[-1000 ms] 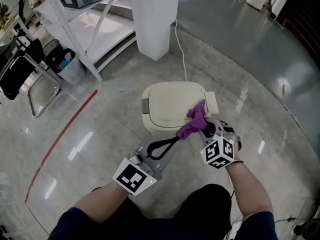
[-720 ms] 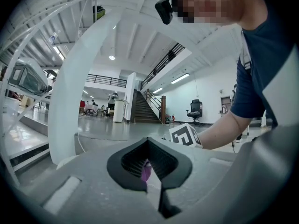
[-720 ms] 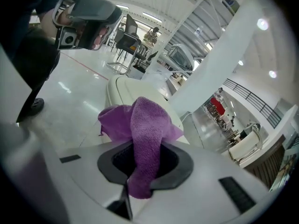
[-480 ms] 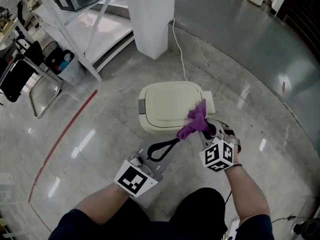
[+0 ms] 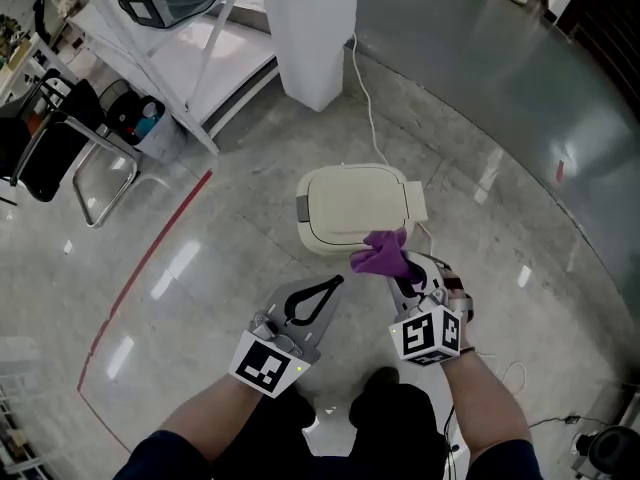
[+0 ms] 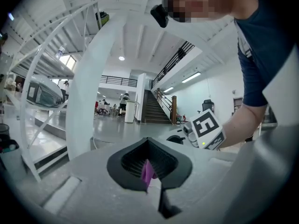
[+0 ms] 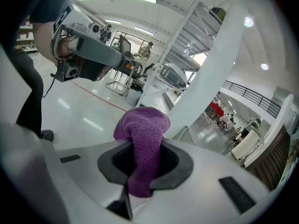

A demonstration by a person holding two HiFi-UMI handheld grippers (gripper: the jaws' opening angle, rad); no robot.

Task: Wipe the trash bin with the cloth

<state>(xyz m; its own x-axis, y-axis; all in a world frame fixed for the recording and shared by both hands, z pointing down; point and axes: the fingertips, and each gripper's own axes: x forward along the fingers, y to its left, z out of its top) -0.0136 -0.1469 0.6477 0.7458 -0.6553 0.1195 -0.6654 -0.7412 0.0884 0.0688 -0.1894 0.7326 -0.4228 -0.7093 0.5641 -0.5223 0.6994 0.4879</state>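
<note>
From the head view we saw only the top of the trash bin point(image 5: 352, 208); its walls lay hidden beneath. The cloth point(image 5: 380, 255) covered the bin's rim at 5 o'clock and hid the tips of the right gripper point(image 5: 402, 268). In the left gripper view, only a purple sliver of cloth showed through the hollow of the left gripper point(image 6: 150, 174); whether it touched the jaws we couldn't tell. The white pillar point(image 5: 312, 28) was cut off at 12 o'clock, the black chair point(image 5: 45, 153) at 9 o'clock, the person's arms point(image 5: 490, 408) at 6 o'clock. The contents of the grey tub point(image 5: 150, 133) at 10 o'clock were too small to make out.
</note>
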